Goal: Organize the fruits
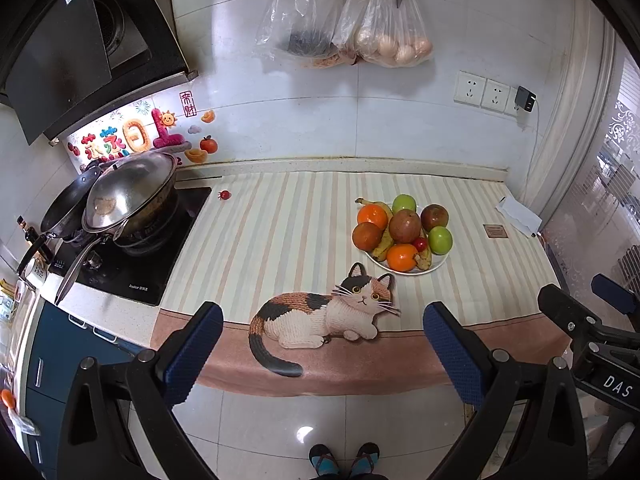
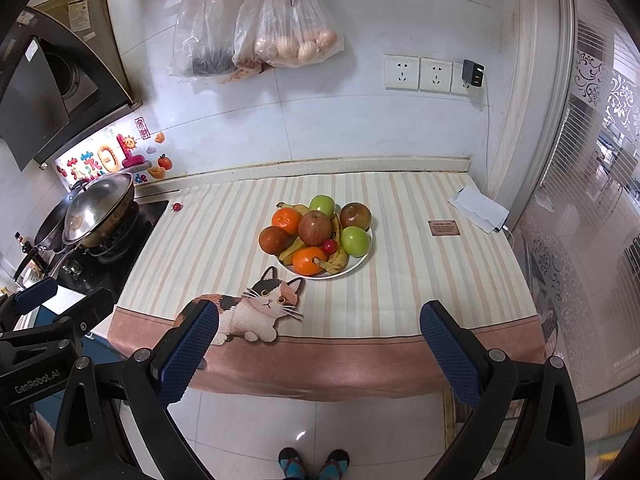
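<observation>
A white plate (image 1: 437, 266) (image 2: 359, 264) piled with fruit stands on the striped cloth: oranges (image 1: 402, 257) (image 2: 307, 260), green apples (image 1: 440, 240) (image 2: 355, 241), red-brown apples (image 1: 405, 226) (image 2: 315, 227), bananas (image 1: 383, 245) (image 2: 335, 263) and a small red fruit (image 1: 420, 244) (image 2: 329, 246). My left gripper (image 1: 323, 312) hangs open in front of the counter edge, well short of the plate, nothing between its fingers. My right gripper (image 2: 319, 310) is likewise open and empty, back from the counter. Each gripper shows at the side of the other's view.
A stove with a lidded wok (image 1: 132, 192) (image 2: 100, 208) sits at the left. White paper (image 1: 518, 214) (image 2: 478, 208) lies at the counter's right. Bags (image 1: 384, 36) (image 2: 288, 36) and scissors hang on the wall. A person's feet (image 1: 344, 460) (image 2: 314, 464) stand on the floor below.
</observation>
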Action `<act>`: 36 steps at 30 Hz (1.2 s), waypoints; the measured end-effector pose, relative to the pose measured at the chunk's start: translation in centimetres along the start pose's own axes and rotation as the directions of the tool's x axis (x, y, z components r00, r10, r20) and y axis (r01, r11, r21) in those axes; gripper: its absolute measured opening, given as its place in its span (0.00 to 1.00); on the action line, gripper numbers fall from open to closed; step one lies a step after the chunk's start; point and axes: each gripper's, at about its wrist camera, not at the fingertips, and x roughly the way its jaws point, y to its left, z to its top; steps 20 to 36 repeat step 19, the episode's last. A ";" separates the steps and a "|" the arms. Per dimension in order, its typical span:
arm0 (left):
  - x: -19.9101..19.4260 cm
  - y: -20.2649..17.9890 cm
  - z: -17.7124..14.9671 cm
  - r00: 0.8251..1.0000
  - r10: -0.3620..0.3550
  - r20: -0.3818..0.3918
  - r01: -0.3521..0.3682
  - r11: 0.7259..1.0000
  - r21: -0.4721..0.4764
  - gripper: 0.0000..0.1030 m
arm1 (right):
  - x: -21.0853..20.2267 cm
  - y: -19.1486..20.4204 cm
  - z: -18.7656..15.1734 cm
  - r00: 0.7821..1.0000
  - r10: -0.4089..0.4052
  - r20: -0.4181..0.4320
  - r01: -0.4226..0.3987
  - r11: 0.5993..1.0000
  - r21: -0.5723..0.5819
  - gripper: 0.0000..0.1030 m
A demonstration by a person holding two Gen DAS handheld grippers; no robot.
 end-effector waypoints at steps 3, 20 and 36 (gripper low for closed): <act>0.0 0.0 0.0 1.000 -0.001 0.001 0.001 1.000 0.001 1.00 | -0.1 0.1 0.0 1.000 0.000 0.000 0.000 1.000 0.000 1.00; -0.4 -0.8 0.1 1.000 -0.005 0.011 0.005 1.000 -0.008 1.00 | -0.4 0.7 0.0 1.000 0.002 0.003 -0.002 1.000 -0.001 1.00; -0.4 -0.8 0.1 1.000 -0.005 0.011 0.005 1.000 -0.008 1.00 | -0.4 0.7 0.0 1.000 0.002 0.003 -0.002 1.000 -0.001 1.00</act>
